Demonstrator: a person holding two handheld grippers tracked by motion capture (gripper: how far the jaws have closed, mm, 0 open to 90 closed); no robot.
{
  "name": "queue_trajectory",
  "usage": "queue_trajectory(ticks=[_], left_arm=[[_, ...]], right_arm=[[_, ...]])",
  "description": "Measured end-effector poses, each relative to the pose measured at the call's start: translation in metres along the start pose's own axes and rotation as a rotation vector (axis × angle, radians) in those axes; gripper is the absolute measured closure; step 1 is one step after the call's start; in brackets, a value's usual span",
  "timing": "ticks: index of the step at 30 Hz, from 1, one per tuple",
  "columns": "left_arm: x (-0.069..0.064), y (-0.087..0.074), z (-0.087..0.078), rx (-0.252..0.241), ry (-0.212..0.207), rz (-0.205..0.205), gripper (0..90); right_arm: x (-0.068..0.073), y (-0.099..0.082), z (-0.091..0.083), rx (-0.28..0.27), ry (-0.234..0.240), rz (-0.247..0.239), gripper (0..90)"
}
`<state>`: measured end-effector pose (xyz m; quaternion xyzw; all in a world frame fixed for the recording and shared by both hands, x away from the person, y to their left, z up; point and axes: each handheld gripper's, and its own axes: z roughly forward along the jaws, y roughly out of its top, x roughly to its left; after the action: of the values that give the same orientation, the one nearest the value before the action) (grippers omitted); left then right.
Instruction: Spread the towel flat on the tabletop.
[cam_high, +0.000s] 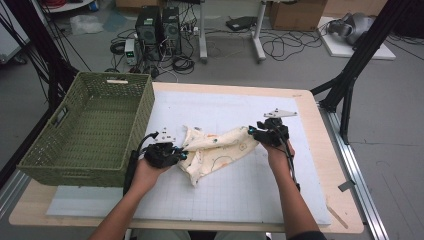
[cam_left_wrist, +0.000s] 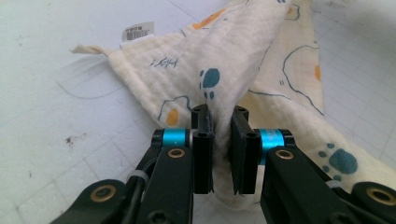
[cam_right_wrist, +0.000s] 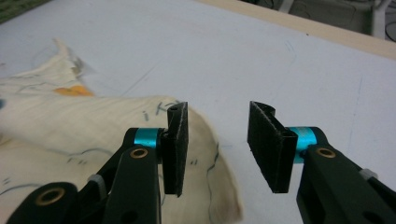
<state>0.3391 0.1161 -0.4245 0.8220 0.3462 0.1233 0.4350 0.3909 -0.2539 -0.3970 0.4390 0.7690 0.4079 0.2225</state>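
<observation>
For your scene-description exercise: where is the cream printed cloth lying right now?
In the high view the cream printed cloth lies mid-table on the white mat, right of the green basket, between the left gripper, shut on it, and the open right gripper.

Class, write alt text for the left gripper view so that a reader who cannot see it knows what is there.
Two black tongs pinch a fold of cream cloth printed with blue paw marks and orange spots. The cloth spreads away over a white gridded table mat, with a small label at one corner.

cloth (cam_left_wrist: 261, 60) top cut off, fold hidden between tool pads
</observation>
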Motion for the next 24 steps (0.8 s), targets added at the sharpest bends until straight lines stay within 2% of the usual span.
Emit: queue_trajectory(ticks=[2, 4, 6, 9, 15, 17, 20, 22, 23, 24], left_arm=[[0.0, -0.001, 0.0, -0.007, 0.003, -0.005, 80.4], [0.001, -0.001, 0.0, -0.01, 0.004, -0.013, 79.1], [0.002, -0.001, 0.0, -0.01, 0.011, -0.024, 75.8], [0.004, -0.002, -0.001, -0.014, 0.019, -0.034, 71.9], [0.004, -0.002, 0.0, -0.017, 0.019, -0.033, 72.4], [0.003, -0.001, -0.001, -0.016, 0.016, -0.026, 74.8], [0.003, -0.001, 0.0, -0.017, 0.011, -0.022, 77.6], [0.003, -0.001, -0.001, -0.017, 0.013, -0.023, 78.0], [0.003, -0.001, -0.001, -0.018, 0.012, -0.026, 78.0], [0.003, -0.001, -0.002, -0.019, 0.012, -0.026, 78.0]], right_arm=[[0.005, -0.004, -0.01, -0.021, 0.021, -0.008, 57.7], [0.011, -0.007, -0.015, -0.007, 0.057, -0.007, 55.5], [0.022, -0.013, -0.022, -0.035, 0.069, -0.042, 55.6], [0.038, -0.024, -0.025, -0.031, 0.12, -0.066, 55.6], [0.069, -0.041, -0.013, 0.018, 0.223, -0.131, 54.4], [0.083, -0.043, -0.005, 0.049, 0.274, -0.148, 54.4], [0.104, -0.047, 0.011, 0.094, 0.331, -0.2, 54.5], [0.115, -0.049, 0.019, 0.12, 0.353, -0.224, 55.6], [0.12, -0.05, 0.023, 0.118, 0.348, -0.249, 57.5], [0.121, -0.049, 0.024, 0.112, 0.338, -0.26, 63.3]])
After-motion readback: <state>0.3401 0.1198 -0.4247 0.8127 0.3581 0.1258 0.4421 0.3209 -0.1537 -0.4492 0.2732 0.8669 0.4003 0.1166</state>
